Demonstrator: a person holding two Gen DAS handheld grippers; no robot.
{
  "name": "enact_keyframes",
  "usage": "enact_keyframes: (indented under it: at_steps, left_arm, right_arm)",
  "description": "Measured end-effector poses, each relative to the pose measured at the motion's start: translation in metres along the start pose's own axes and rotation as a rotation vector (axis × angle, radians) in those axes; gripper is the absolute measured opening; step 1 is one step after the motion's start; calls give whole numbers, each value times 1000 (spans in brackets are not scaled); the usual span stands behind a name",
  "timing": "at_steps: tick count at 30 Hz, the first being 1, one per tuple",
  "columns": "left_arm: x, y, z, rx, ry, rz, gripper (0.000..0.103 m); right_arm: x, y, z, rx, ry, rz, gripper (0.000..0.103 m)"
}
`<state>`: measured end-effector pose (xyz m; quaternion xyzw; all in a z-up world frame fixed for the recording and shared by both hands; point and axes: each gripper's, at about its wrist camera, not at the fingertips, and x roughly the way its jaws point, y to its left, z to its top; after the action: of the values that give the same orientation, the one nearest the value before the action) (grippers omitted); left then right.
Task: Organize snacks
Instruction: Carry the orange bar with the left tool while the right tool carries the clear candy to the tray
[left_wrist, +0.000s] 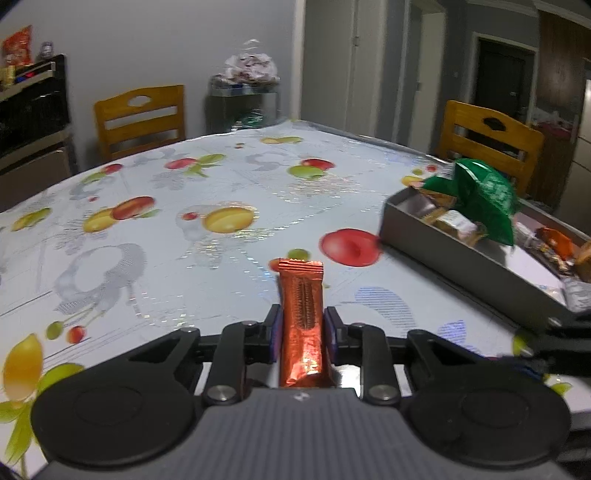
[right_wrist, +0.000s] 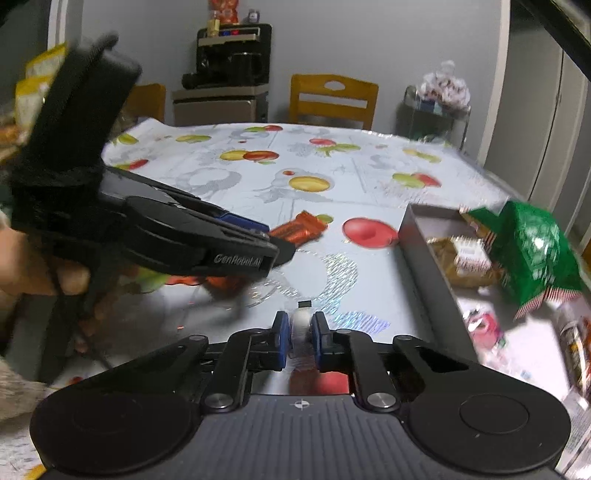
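In the left wrist view my left gripper (left_wrist: 302, 317) is shut on an orange-red foil snack bar (left_wrist: 301, 295), which sticks out forward above the table. The right wrist view shows that same gripper (right_wrist: 275, 238) from the side with the bar (right_wrist: 301, 227) in its tips. My right gripper (right_wrist: 300, 325) is shut on a small white snack with a black end (right_wrist: 302, 319), low over the table. A grey box (left_wrist: 443, 254) (right_wrist: 417, 251) stands to the right and holds a green bag (left_wrist: 487, 192) (right_wrist: 532, 251) and several small packets.
The table (left_wrist: 184, 206) has a glossy fruit-print cloth. More orange wrappers (right_wrist: 221, 282) lie blurred under the left gripper. A hand (right_wrist: 55, 275) holds that gripper. Wooden chairs (left_wrist: 142, 114) (left_wrist: 491, 140) stand at the far edges, with a dark appliance (right_wrist: 232, 55) behind.
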<state>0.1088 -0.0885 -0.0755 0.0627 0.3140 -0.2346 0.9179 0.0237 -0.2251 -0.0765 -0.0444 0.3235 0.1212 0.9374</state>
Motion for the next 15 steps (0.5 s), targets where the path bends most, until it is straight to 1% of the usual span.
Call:
enact_keyframes:
  at_steps: [3, 7, 11, 15]
  left_arm:
    - [-1, -2, -1, -8, -2, 32, 21]
    - [-7, -9, -5, -1, 0, 64, 20]
    - [-24, -8, -13, -10, 31, 72, 20]
    - [-47, -4, -29, -31, 42, 94, 19]
  right_arm:
    - [-10, 0, -5, -24, -21, 3, 15]
    - [-23, -4, -9, -29, -32, 35, 15]
    - [-36, -9, -12, -57, -60, 54, 15]
    - [-36, -12, -15, -63, -49, 92, 15]
